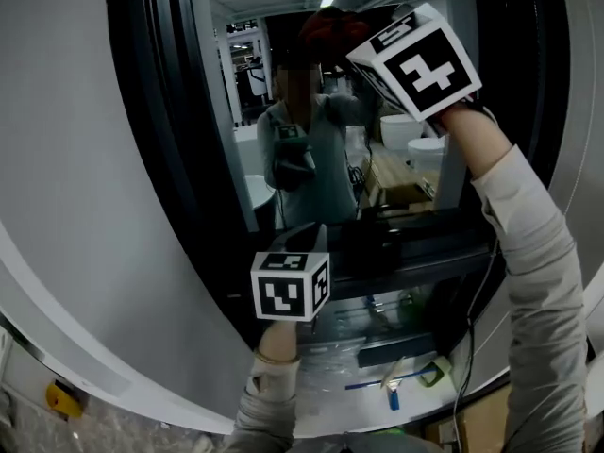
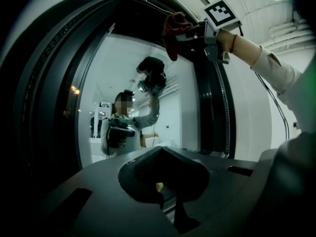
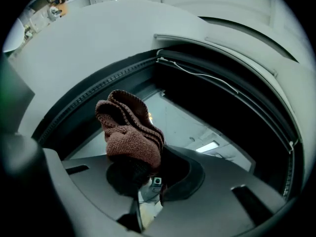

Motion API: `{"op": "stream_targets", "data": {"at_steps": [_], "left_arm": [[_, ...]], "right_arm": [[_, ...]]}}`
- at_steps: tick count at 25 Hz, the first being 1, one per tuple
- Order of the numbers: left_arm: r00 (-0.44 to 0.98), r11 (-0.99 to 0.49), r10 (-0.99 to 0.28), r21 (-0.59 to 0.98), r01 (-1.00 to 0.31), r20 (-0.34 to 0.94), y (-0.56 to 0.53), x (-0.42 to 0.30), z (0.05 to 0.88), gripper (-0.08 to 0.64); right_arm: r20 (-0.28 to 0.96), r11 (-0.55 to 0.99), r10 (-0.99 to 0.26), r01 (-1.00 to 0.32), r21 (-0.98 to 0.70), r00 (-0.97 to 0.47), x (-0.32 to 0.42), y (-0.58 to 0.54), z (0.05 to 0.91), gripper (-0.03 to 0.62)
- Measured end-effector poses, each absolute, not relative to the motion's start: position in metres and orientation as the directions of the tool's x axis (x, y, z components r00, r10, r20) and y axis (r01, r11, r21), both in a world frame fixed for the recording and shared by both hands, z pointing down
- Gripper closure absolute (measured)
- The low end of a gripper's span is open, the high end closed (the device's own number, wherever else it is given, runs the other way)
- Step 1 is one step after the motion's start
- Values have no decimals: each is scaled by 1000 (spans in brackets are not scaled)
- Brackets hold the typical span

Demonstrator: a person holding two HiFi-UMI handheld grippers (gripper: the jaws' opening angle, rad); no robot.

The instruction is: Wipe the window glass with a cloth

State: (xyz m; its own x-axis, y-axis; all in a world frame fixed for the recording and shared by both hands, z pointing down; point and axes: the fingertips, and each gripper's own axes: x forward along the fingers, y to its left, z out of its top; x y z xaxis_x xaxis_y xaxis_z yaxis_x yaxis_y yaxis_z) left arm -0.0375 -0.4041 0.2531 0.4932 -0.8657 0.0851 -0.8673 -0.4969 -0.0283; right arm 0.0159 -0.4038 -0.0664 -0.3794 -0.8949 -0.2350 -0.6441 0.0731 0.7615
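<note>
The window glass [image 1: 311, 149] sits in a dark frame and mirrors a person holding both grippers. My right gripper [image 1: 357, 41] is raised at the upper right of the pane, shut on a reddish-brown knitted cloth [image 1: 332, 28]. In the right gripper view the folded cloth [image 3: 129, 132] bulges out of the gripper [image 3: 143, 174] close to the glass [image 3: 187, 125]; I cannot tell whether it touches. My left gripper [image 1: 304, 237] is held low in front of the pane. In its own view the left gripper [image 2: 160, 181] is shut with nothing in it, and the cloth [image 2: 173, 31] shows above.
The thick black window frame [image 1: 156, 159] curves down the left, with a white wall outside it. Below the pane a ledge holds a blue-handled tool [image 1: 392, 385] and a green tape roll [image 1: 432, 374]. A yellow object [image 1: 61, 399] lies at the bottom left.
</note>
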Motion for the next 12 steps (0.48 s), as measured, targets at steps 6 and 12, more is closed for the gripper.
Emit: {"op": "stream_targets", "data": {"at_steps": [6,12], "left_arm": [[490,-494,-868,-42,-868,81,-420,-36,250,557],[487,-491,-870,-45,-870,79,-433,-38,251,557]], "right_arm": [[-305,-17,-898,-668,744,-317,42,-416,-124,549],[-407,-185,-892,-666,722,-194,71,-419,-174,549]]}}
